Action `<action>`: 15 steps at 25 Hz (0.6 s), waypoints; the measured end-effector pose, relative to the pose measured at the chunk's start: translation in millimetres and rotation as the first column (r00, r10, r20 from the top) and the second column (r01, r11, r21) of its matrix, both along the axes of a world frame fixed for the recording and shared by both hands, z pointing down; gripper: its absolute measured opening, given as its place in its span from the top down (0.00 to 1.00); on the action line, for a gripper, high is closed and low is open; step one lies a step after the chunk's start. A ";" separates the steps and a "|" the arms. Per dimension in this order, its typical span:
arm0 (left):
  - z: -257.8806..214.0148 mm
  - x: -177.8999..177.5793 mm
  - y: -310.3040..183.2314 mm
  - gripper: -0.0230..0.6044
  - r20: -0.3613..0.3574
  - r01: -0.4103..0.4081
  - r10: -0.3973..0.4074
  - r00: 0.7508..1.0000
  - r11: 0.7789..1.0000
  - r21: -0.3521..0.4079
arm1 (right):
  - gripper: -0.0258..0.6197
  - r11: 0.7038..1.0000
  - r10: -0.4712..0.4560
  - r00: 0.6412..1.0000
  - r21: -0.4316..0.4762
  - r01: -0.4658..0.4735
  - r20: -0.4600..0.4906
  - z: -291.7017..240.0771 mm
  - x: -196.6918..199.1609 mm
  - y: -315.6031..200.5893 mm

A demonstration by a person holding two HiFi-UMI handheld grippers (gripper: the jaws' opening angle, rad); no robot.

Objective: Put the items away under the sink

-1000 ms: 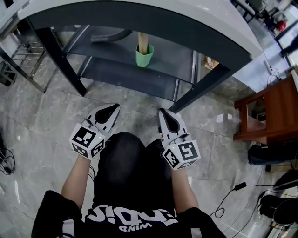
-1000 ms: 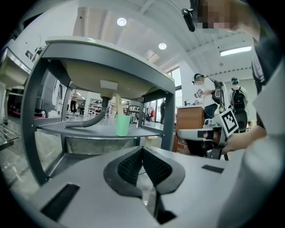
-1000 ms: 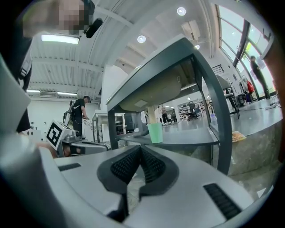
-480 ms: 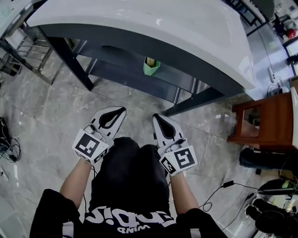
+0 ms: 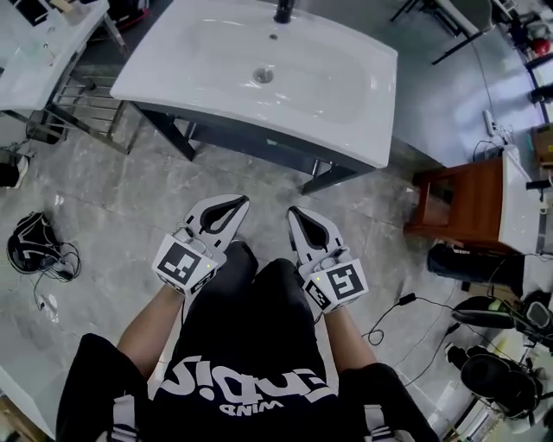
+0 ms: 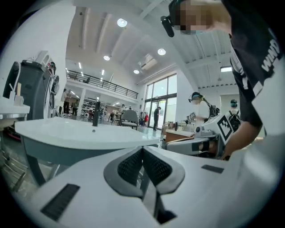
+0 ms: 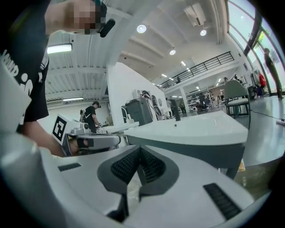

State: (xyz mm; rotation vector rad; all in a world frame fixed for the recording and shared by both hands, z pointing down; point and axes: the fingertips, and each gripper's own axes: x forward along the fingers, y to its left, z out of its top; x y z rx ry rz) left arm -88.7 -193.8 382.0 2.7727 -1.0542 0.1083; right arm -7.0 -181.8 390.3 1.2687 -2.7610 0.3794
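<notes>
The white sink basin [image 5: 259, 69] with its dark faucet [image 5: 282, 10] and drain [image 5: 263, 76] lies straight ahead, seen from above, and hides whatever is under it. My left gripper [image 5: 238, 200] and right gripper [image 5: 296, 211] are held side by side in front of the person's legs, short of the basin's near rim. Both are shut with nothing between the pads. In the left gripper view the left gripper [image 6: 142, 149] points level at the basin [image 6: 75, 133], with the right gripper [image 6: 196, 144] beside it. The right gripper [image 7: 139, 149] likewise faces the basin [image 7: 196, 129].
A brown wooden cabinet [image 5: 462, 203] stands right of the sink's dark frame [image 5: 333, 177]. A metal rack [image 5: 86, 95] and a white counter [image 5: 34, 43] are at the left. Cables and black gear lie on the grey floor at left [image 5: 39, 246] and right [image 5: 492, 380].
Both grippers have risen together, still shut and empty. The view has climbed from below the basin to above it; the shelf with the green cup is now hidden under the basin.
</notes>
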 end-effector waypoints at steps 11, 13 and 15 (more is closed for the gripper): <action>-151.3 -12.5 40.7 0.93 0.016 -0.055 0.056 0.998 0.998 -0.027 | 0.93 0.999 0.052 0.999 -0.013 -0.052 0.017 -146.5 6.7 42.5; -162.4 -9.9 46.0 0.93 0.006 -0.086 0.086 0.996 0.996 -0.027 | 0.93 0.998 0.059 0.998 -0.005 -0.059 0.019 -156.6 8.4 48.4; -172.4 -4.6 51.1 0.93 -0.001 -0.124 0.124 0.992 0.992 -0.018 | 0.93 0.997 0.072 0.997 0.009 -0.072 0.024 -165.6 11.8 53.1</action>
